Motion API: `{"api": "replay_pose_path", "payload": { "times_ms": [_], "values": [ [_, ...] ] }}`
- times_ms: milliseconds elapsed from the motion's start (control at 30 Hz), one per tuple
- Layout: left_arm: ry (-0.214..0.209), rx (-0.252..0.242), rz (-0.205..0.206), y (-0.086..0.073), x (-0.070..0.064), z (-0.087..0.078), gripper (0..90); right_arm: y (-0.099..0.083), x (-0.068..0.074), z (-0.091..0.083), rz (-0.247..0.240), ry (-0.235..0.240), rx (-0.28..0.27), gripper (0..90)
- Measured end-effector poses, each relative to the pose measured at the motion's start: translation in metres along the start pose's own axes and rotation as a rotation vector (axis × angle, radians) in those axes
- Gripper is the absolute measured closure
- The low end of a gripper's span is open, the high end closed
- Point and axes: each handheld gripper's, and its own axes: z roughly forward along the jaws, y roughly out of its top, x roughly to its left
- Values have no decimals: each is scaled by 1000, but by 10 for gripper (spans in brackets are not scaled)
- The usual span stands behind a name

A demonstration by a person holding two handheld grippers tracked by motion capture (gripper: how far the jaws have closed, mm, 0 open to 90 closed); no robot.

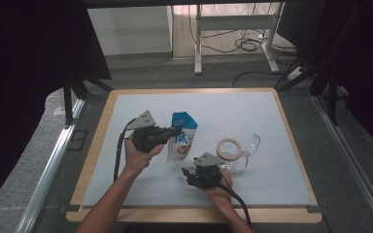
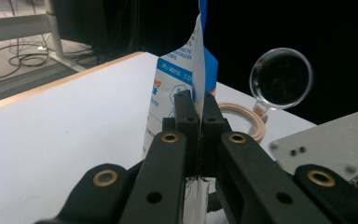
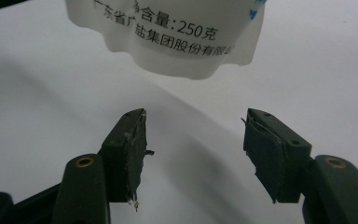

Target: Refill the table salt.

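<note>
- Two grippers work: left gripper (image 2: 200, 119) pinches the soft blue-and-white plastic pouch (image 1: 181, 138) mid-frame.
- Right gripper (image 3: 193, 135), jaws spread, faces its bottom edge.
- Probably light and crumply; grip that edge.

The high view looks forward and down from above the person's side, taking in the whole table (image 1: 126, 184) and the floor beyond it. The left gripper view rides on the left hand-held gripper (image 2: 199, 109) and looks low across the table, very near the blue-and-white bag (image 2: 177, 88), with the tape ring (image 2: 247, 119) and round lens (image 2: 281, 77) farther off. The right gripper view sits on the right hand-held gripper (image 3: 193, 135), angled down at the table, close under the bag's lower edge. All three views share the bag.
</note>
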Motion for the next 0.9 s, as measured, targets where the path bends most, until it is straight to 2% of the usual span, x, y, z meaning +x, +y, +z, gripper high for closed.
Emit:
{"api": "replay_pose_path", "payload": {
  "times_ms": [167, 300, 567, 700, 900],
  "values": [
    [-20, 3, 6, 2, -7, -1, 900, 5, 2, 9, 23, -43, 8, 385],
    [-32, 2, 13, 3, -11, -5, 900, 7, 2, 11, 10, -64, -11, 382],
    [-52, 8, 20, 7, -15, -5, 900, 9, 5, 9, -50, -38, -79, 383],
    [-57, 9, 19, 9, -15, -5, 900, 10, 7, 8, -94, -21, -114, 383],
    [-65, 15, 23, 9, -15, -5, 900, 10, 5, 8, -95, -12, -112, 383]
  ]
}}
